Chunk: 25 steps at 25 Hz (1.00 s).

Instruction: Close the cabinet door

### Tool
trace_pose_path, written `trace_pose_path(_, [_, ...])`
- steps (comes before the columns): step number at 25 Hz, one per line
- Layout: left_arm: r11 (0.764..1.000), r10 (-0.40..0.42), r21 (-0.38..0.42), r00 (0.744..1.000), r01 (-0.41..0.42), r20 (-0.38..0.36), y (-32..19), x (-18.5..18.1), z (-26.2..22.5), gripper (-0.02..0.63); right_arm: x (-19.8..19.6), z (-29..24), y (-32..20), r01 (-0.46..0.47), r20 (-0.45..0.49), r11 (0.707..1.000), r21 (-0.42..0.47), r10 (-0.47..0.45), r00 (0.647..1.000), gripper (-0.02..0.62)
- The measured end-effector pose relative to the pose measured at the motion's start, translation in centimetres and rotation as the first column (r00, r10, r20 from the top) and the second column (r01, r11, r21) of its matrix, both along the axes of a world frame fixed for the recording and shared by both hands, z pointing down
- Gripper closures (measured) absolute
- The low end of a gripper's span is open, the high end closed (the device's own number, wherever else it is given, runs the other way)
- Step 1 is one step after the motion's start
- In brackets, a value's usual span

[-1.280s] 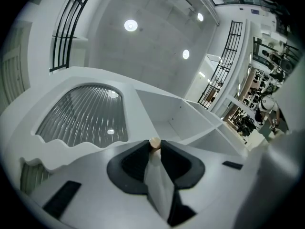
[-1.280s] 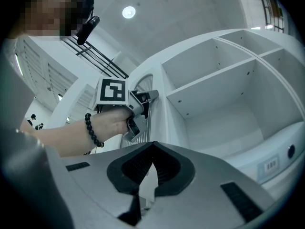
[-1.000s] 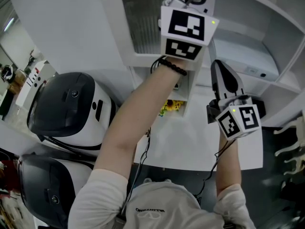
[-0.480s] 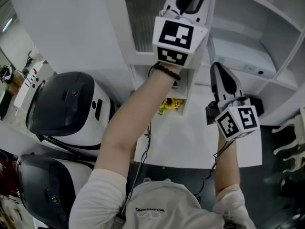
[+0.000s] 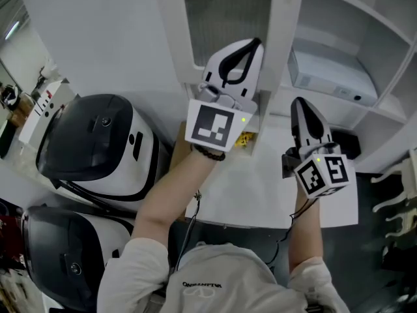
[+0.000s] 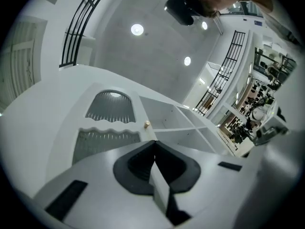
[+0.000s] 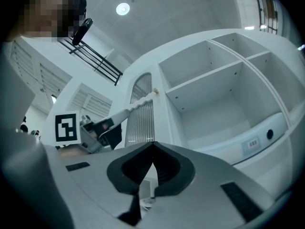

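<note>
You get even, soft indoor light; round ceiling lamps (image 6: 137, 30) glare in your gripper views. Strong fisheye bend, black corners there. Head view sharp, shadows faint.

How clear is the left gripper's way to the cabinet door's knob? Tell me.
Likely yes: the left gripper points at the cabinet door, its jaws just closed on nothing, and the knob shows right above their tips with nothing between.

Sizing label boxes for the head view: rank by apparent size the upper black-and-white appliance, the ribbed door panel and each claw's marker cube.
1. upper black-and-white appliance
2. ribbed door panel, cropped at top
3. left claw's marker cube and right claw's marker cube: look alike, so unranked
</note>
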<state>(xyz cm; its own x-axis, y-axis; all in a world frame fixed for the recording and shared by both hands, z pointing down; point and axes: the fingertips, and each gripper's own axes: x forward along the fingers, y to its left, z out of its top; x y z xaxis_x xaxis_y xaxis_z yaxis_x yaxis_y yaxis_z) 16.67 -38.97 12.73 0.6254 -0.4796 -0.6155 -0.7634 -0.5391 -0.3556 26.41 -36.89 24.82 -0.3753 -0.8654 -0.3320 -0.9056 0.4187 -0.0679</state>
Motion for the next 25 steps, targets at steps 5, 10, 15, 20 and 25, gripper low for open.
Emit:
trace_pose_path(5, [0.994,0.021,-0.105,1.000,-0.022,-0.008,2.7,-2.9,4.8,0.603,0.5,1.3,1.4,-0.053,-0.010,0.999,-0.006,0.053,0.999,0.584])
trace_pose_path(10, [0.982,0.022,-0.188,1.000,-0.022,-0.002,5.4,-5.7,9.3,0.602,0.7,2.8,3.4,-0.074,-0.017,0.997,-0.013,0.073,0.997,0.584])
trace_pose_path(15, [0.961,-0.032,-0.274,0.999,0.041,0.036,6.8,-9.5,14.7,0.602,1.9,4.0,5.4,-0.106,-0.022,0.994,-0.028,0.105,0.994,0.584])
trace_pose_path(20, [0.932,-0.090,-0.349,0.995,0.096,0.033,6.9,-12.8,18.6,0.603,2.2,4.8,6.9,-0.135,-0.062,0.991,-0.019,0.133,0.989,0.584])
trace_pose_path(25, [0.917,-0.119,-0.379,0.992,0.122,0.033,7.9,-14.1,20.3,0.603,2.6,5.8,7.9,-0.155,-0.063,0.987,-0.045,0.152,0.986,0.584])
